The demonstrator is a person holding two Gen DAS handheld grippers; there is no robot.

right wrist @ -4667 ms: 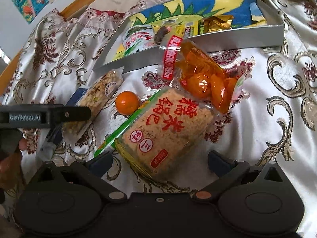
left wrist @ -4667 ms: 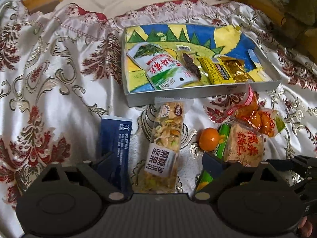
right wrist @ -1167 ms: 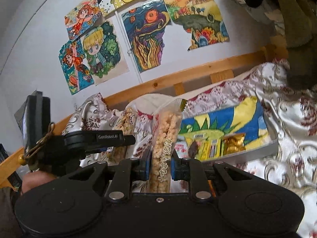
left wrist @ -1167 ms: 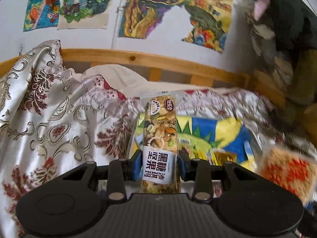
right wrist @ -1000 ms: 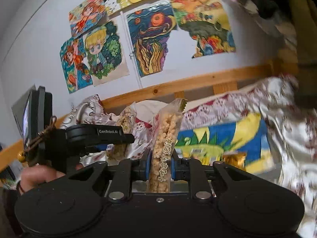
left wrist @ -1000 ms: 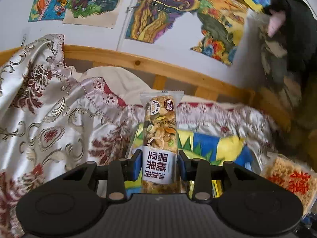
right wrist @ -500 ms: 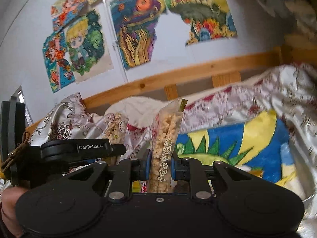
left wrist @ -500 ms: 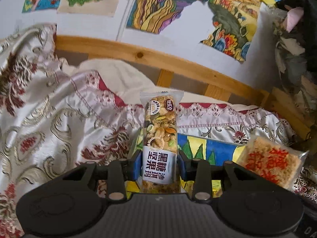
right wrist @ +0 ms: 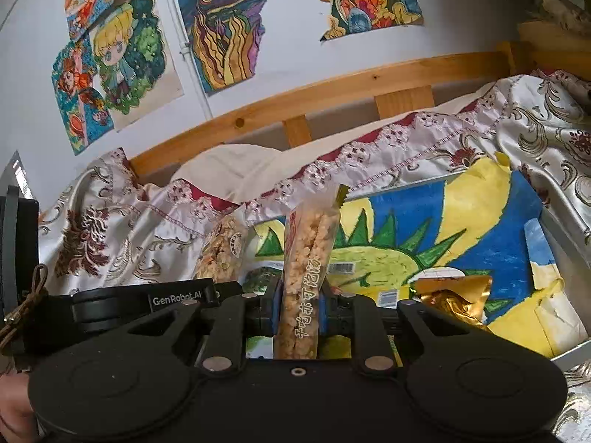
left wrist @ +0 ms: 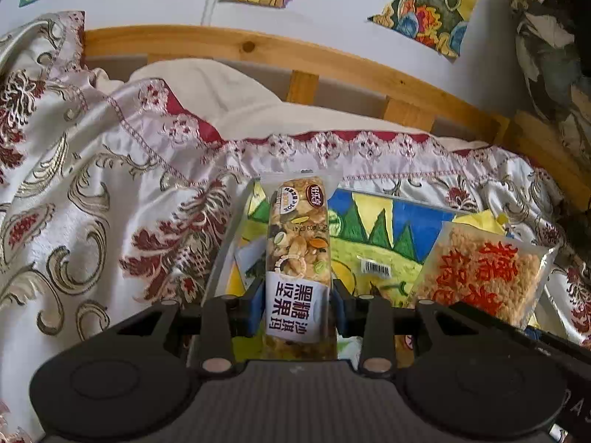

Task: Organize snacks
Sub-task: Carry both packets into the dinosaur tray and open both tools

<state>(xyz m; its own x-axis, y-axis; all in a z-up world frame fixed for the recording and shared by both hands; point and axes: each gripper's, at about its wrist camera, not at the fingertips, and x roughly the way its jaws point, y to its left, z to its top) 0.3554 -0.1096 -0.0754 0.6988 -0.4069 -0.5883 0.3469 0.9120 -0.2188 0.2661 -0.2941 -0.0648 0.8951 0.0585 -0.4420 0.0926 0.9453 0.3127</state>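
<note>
Above the tray (left wrist: 417, 221) near the bed's headboard edge, left tongs (left wrist: 298, 304) pinch a nut bar (left wrist: 299, 254) and right tongs (right wrist: 298, 308) pinch a rice-cracker pack (right wrist: 308, 258) — both upright, likely for dropping inside.

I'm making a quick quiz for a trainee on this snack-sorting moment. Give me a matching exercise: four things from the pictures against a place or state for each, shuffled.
Things:
1. nut bar
2. rice cracker pack
3. gold foil packet
4. box

Places or states:
A. lying in the box
B. clamped in the right tongs
C. resting on the patterned cloth
D. clamped in the left tongs

Pairs: 1-D, 2-B, 3-A, 4-C
</note>
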